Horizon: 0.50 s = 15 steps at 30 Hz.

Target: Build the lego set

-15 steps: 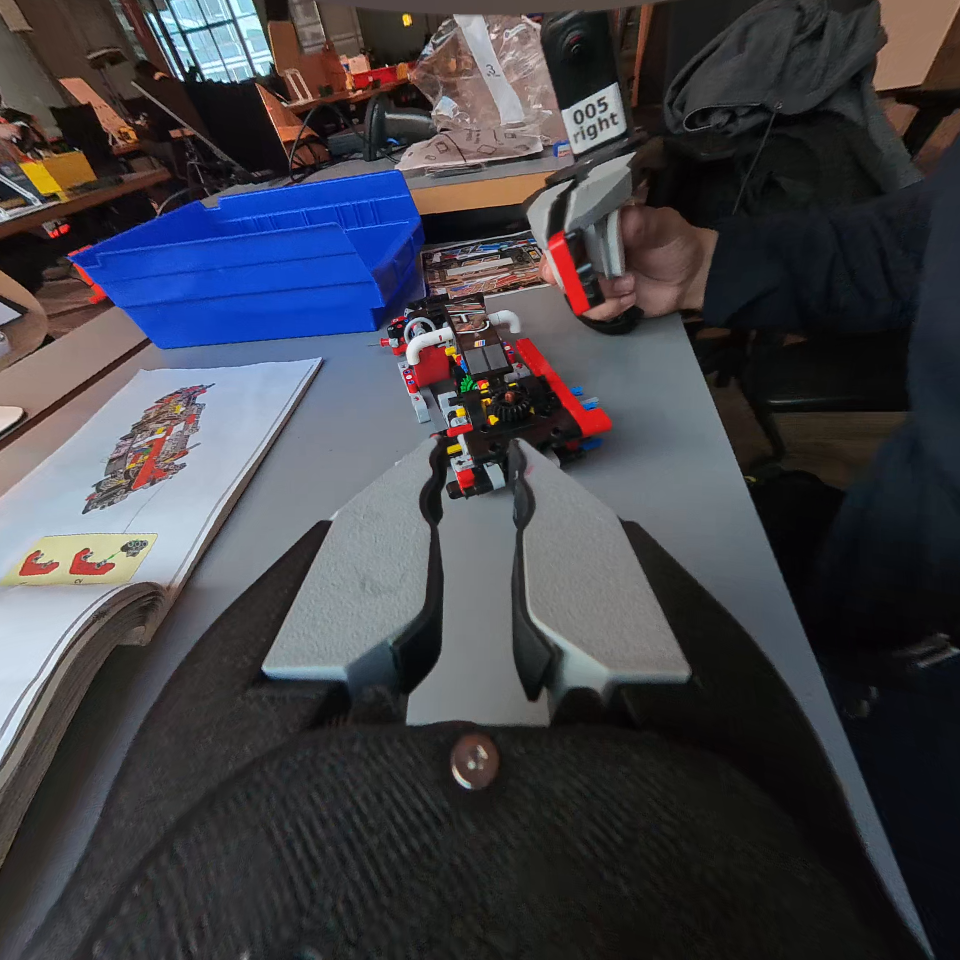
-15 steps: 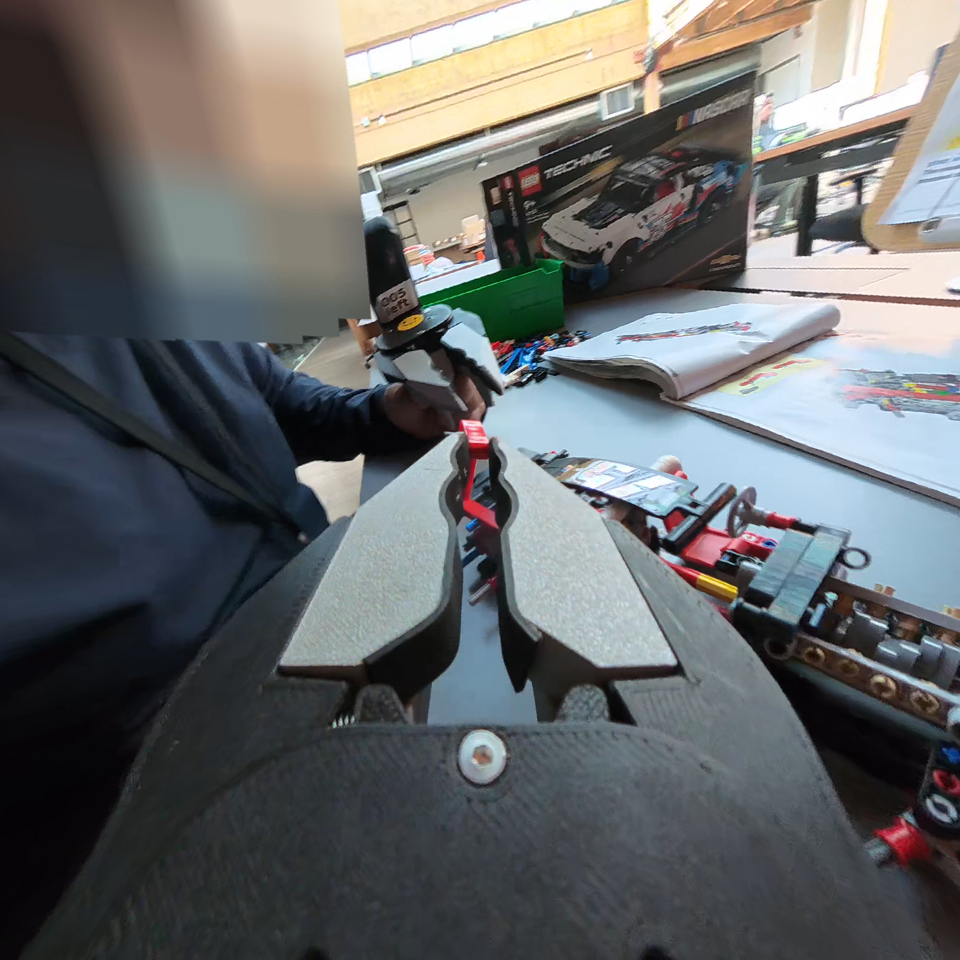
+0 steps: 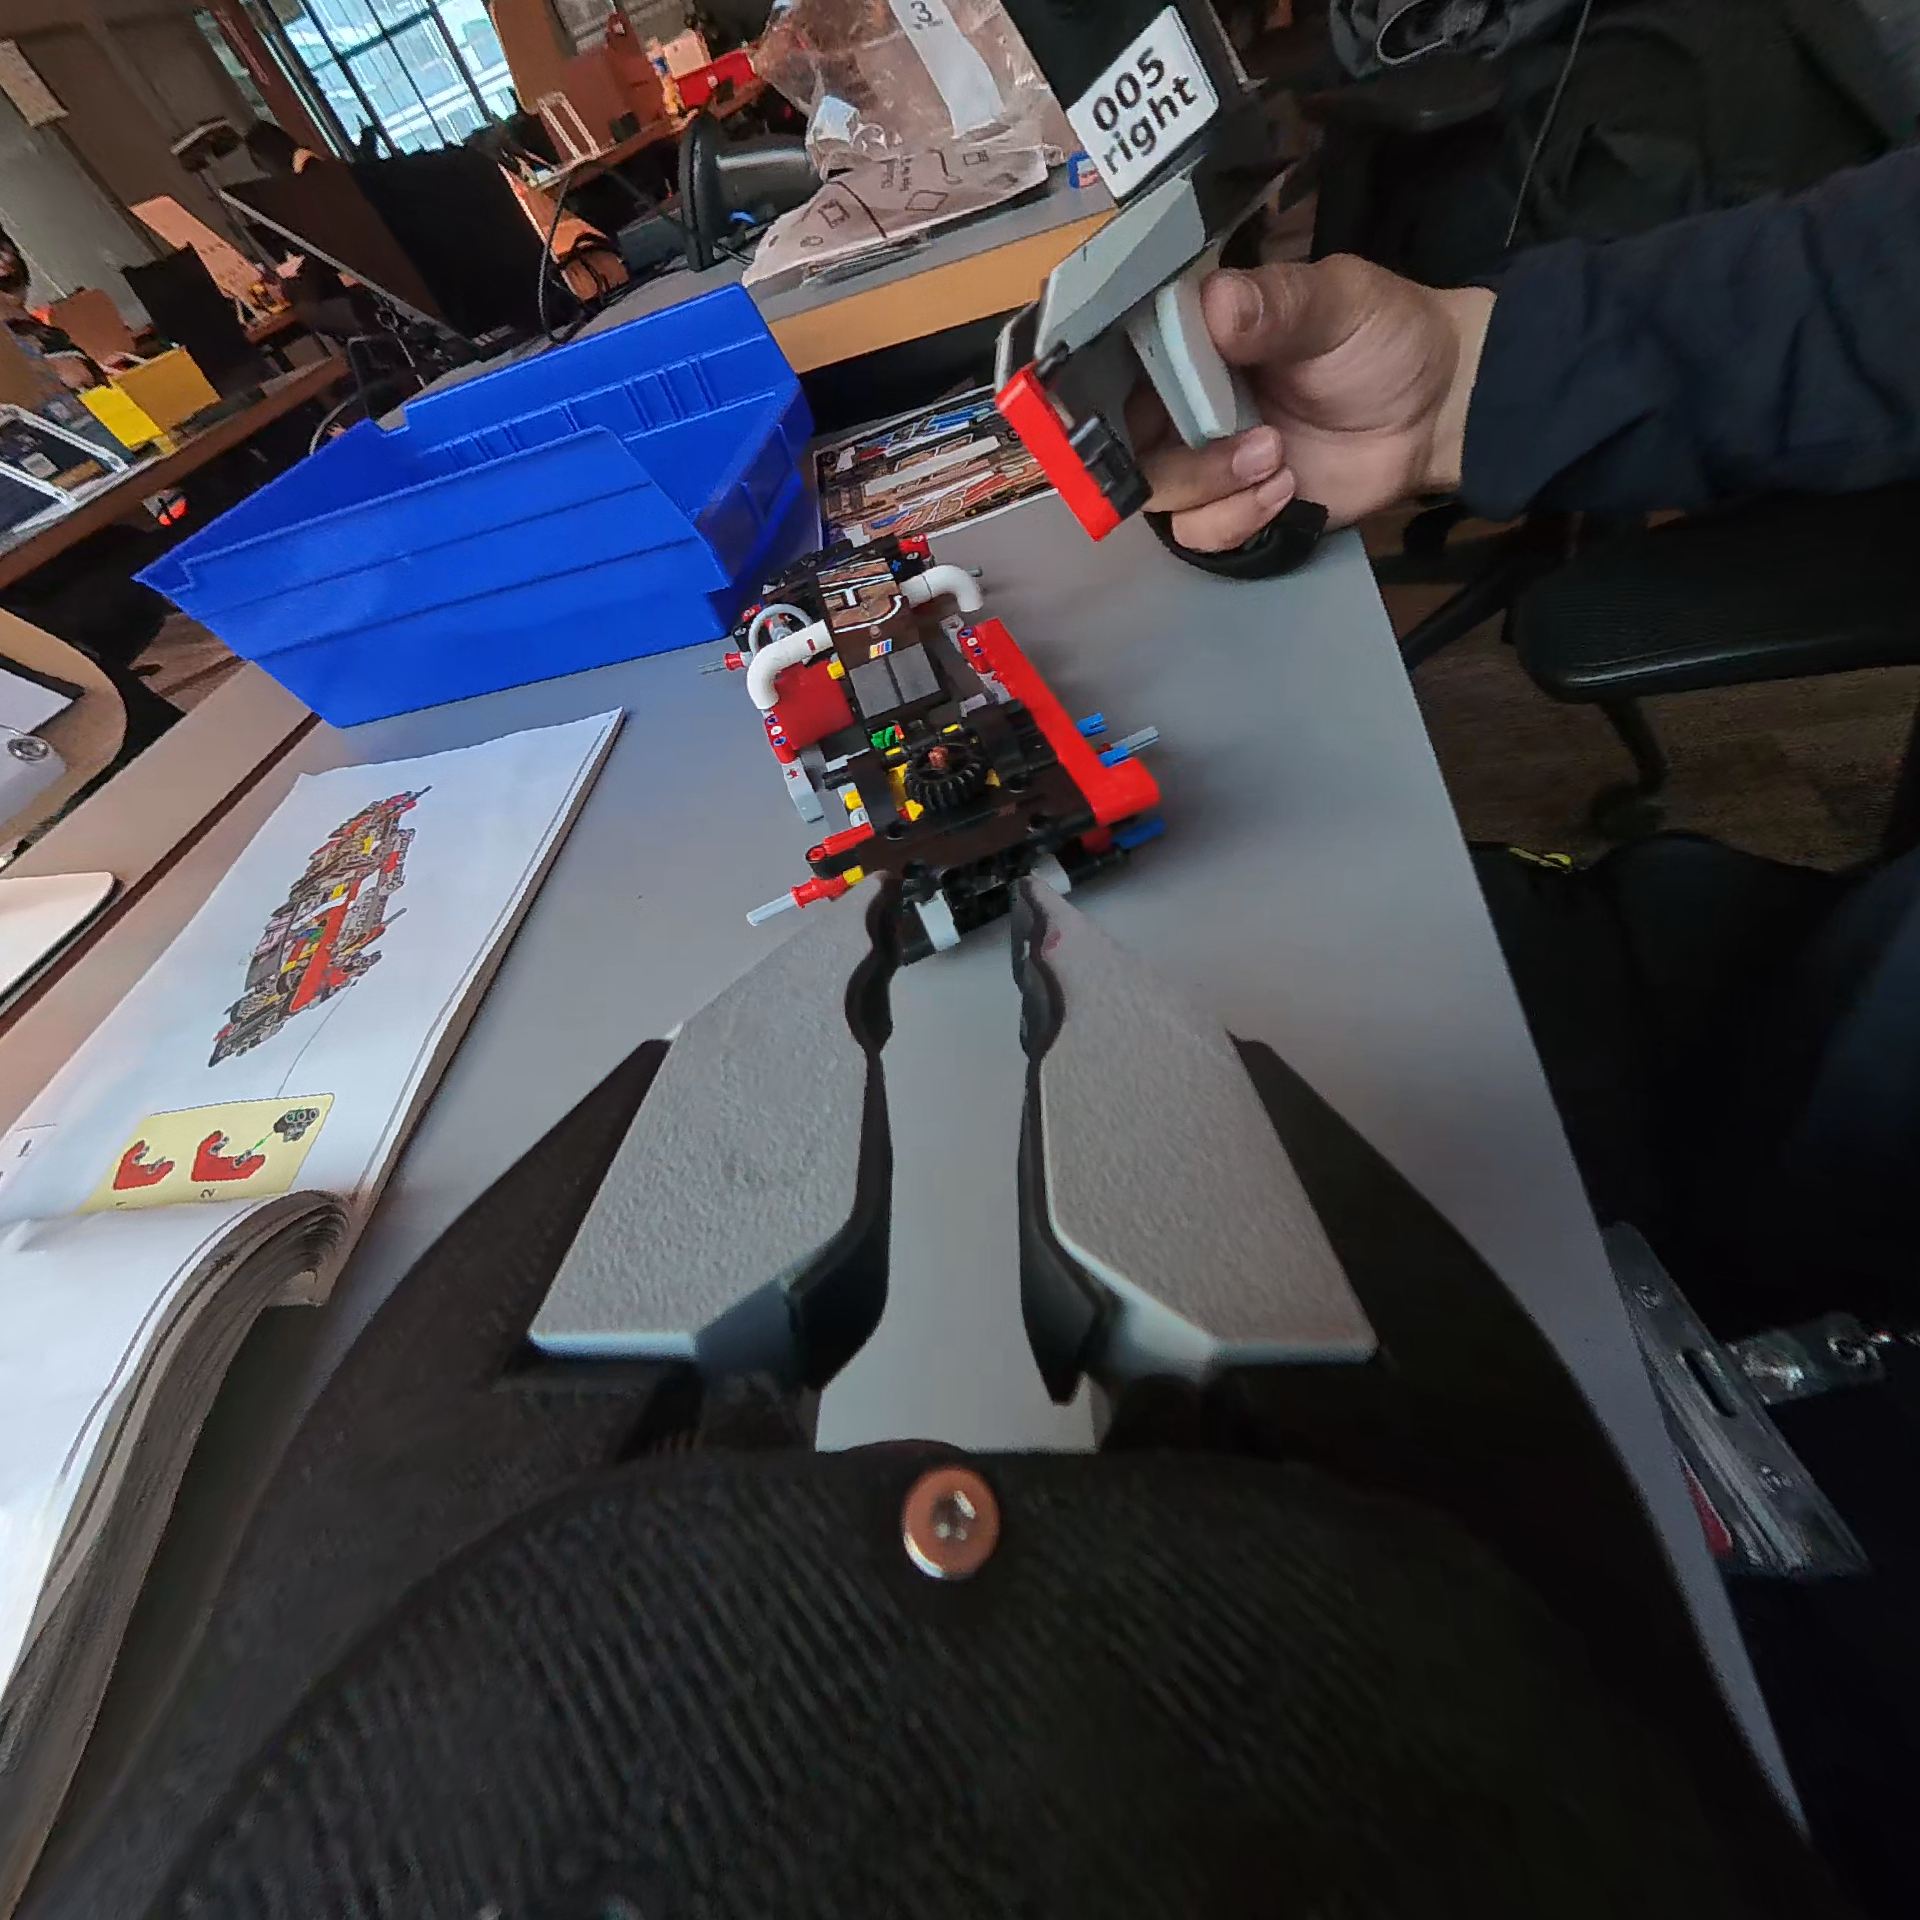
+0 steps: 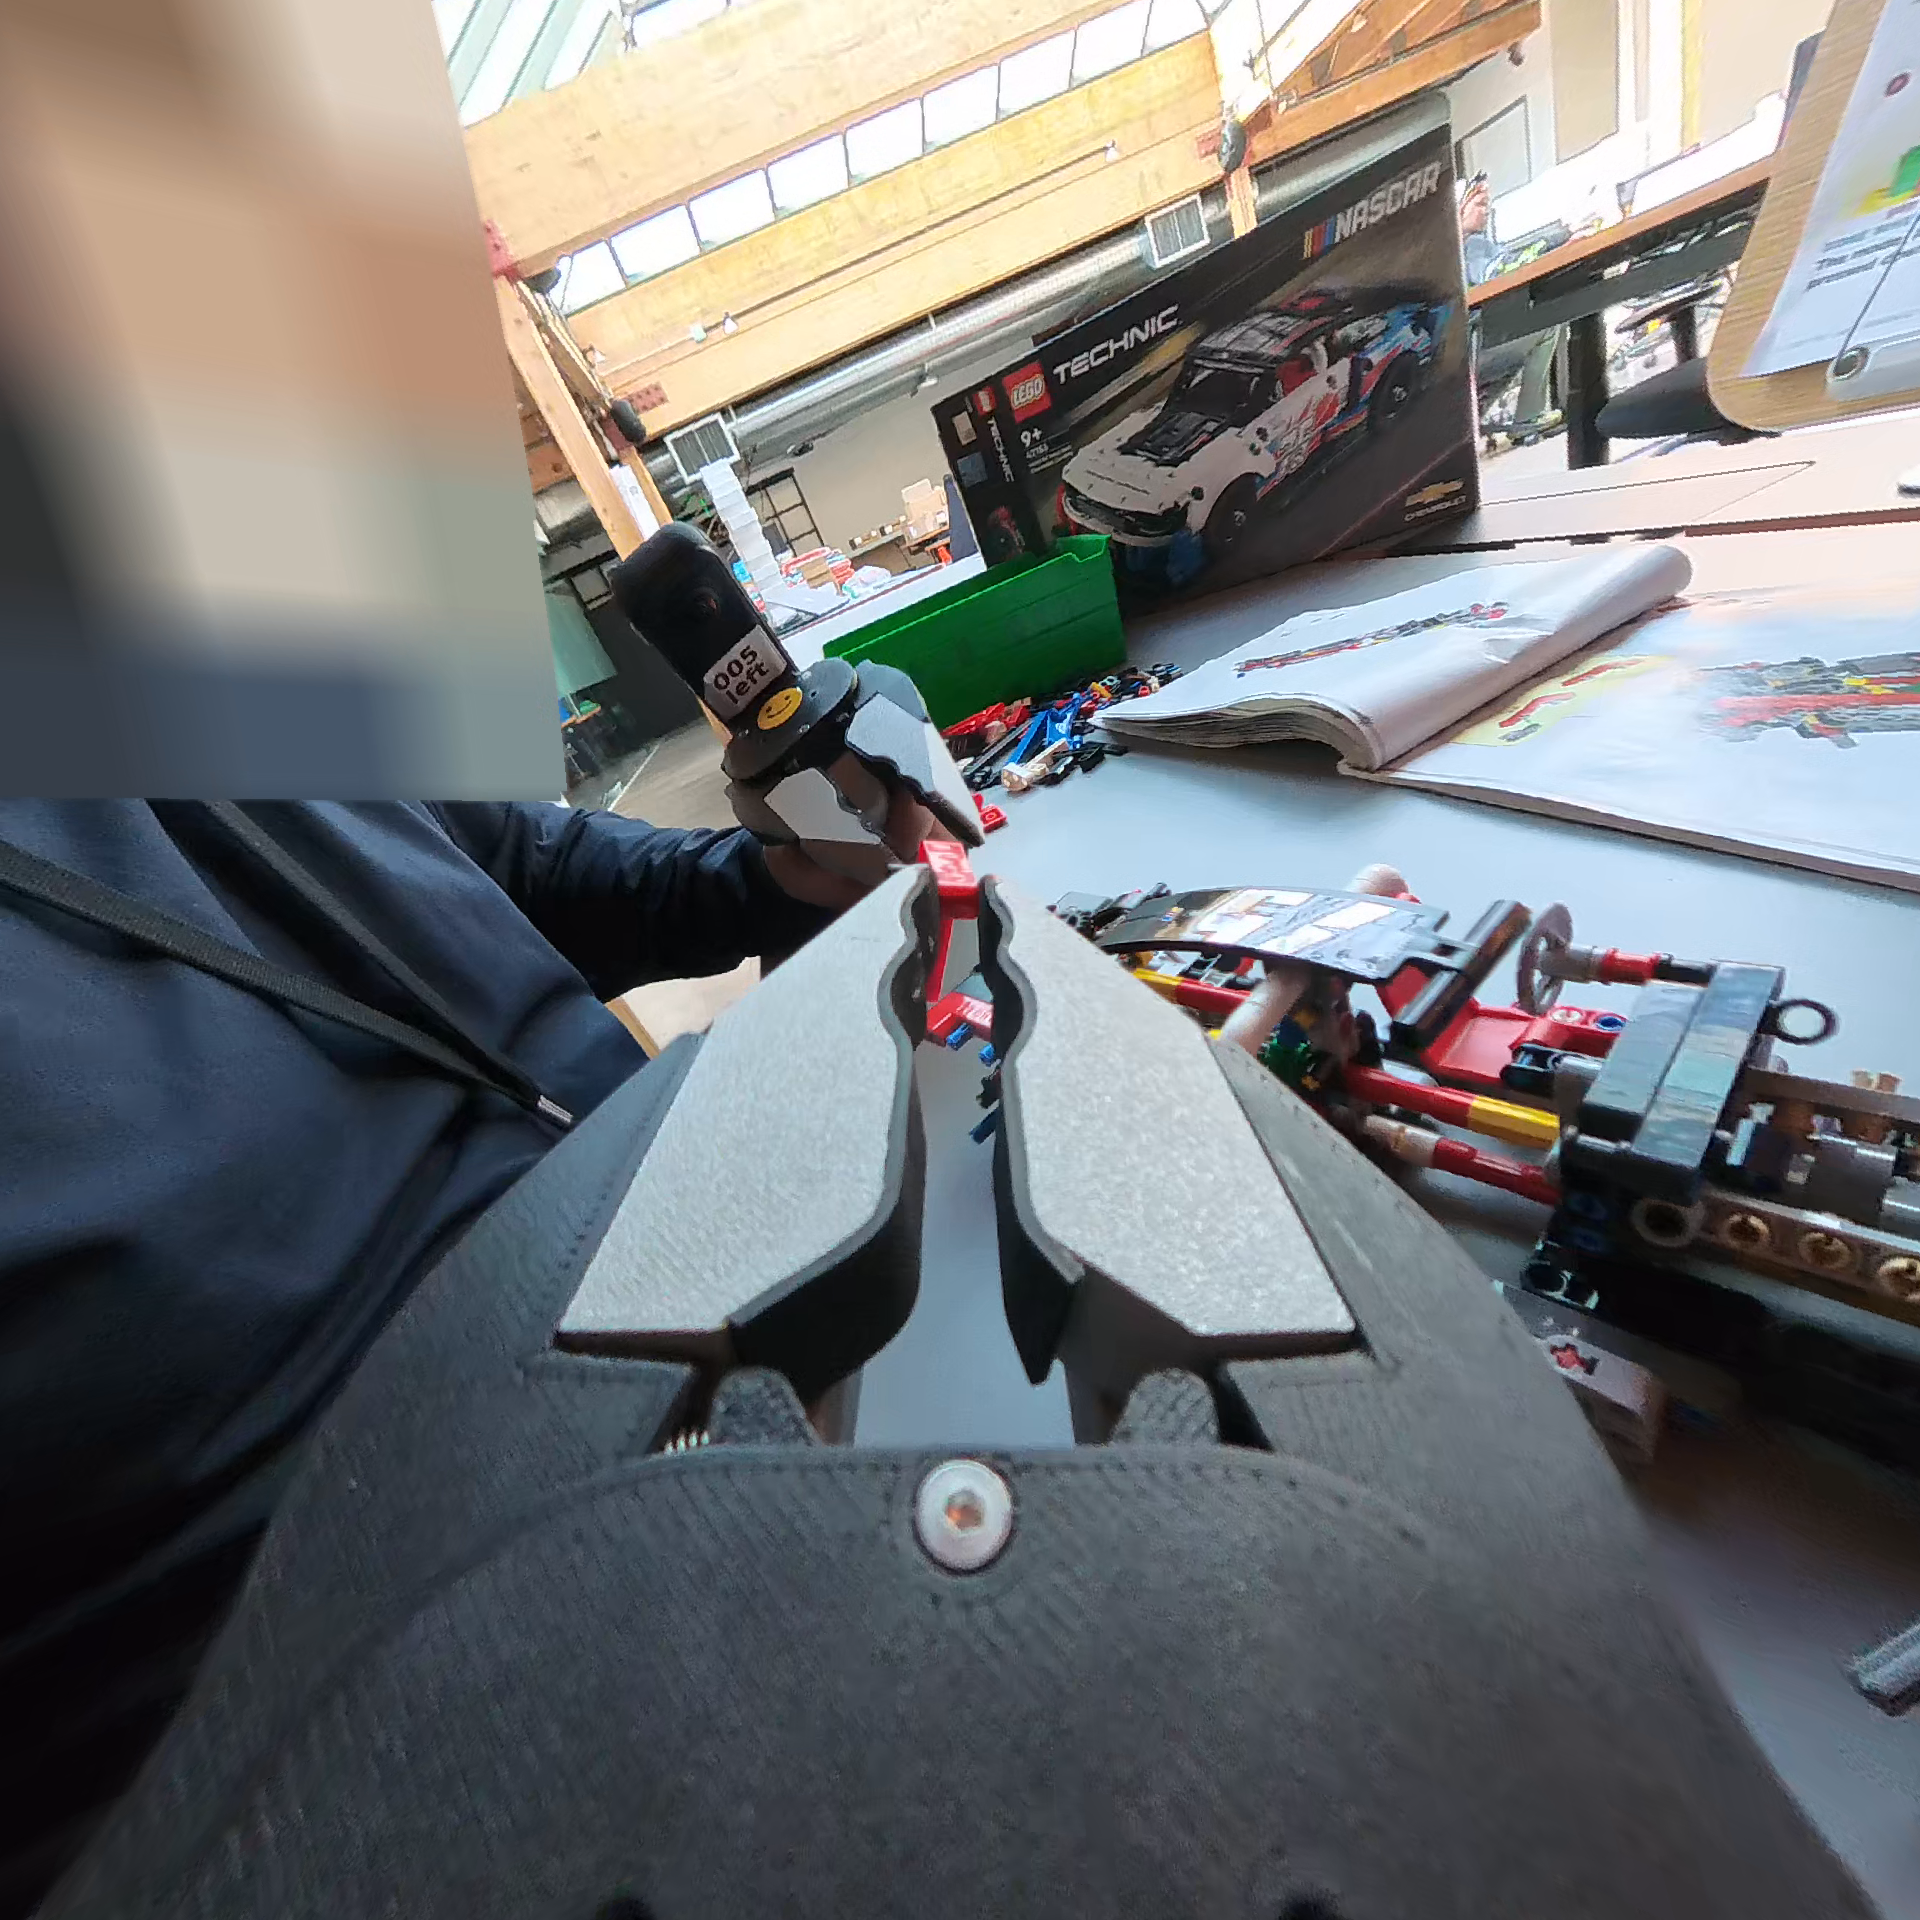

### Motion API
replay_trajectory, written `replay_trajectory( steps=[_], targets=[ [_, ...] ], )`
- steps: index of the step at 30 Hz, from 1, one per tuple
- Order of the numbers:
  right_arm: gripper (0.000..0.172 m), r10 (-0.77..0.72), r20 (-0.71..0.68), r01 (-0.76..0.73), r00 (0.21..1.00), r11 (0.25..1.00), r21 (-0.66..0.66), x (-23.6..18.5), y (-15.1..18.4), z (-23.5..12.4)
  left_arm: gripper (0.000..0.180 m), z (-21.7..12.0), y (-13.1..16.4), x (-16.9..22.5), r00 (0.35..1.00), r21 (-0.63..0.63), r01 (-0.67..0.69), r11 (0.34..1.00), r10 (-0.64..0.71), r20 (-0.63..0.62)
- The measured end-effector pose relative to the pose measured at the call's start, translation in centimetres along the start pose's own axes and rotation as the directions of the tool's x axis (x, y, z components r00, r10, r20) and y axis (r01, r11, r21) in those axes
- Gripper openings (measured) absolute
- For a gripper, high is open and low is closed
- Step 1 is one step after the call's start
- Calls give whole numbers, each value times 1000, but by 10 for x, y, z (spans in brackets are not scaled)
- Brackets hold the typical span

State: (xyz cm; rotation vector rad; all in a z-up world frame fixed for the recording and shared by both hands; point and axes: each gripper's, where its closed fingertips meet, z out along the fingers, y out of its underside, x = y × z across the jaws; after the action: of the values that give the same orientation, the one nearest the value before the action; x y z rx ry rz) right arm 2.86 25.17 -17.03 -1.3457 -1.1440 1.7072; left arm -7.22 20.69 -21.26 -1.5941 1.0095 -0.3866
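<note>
Between the right tongs (image 4: 954,899) sits a thin red brick piece (image 4: 951,868), clamped near the tips and held up off the grey tabletop (image 3: 1278,935); seen from the left wrist, it is a long red beam (image 3: 1055,452) with a black part on it, lifted clear above and beyond the model. The left tongs (image 3: 951,909) stand apart, their tips at the near end of the part-built brick car chassis (image 3: 940,748), straddling its black-and-grey end block; whether the pads press on it I cannot tell. That placing looks meant to steady the chassis, which lies flat on the tabletop running away from the left tongs. Farther out lie an open instruction booklet (image 3: 343,935), a blue bin (image 3: 499,540), a green bin (image 4: 997,623), loose bricks (image 4: 1049,717) and the set's box (image 4: 1226,405).
</note>
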Motion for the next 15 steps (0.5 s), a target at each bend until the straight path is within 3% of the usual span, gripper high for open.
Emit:
replay_trajectory(
  steps=[15],
  targets=[
    [3,-44,24,44,999,999,16,-6,-2,1,18,-1,0,1,999,2,40,999,-40,-17]
  ],
)
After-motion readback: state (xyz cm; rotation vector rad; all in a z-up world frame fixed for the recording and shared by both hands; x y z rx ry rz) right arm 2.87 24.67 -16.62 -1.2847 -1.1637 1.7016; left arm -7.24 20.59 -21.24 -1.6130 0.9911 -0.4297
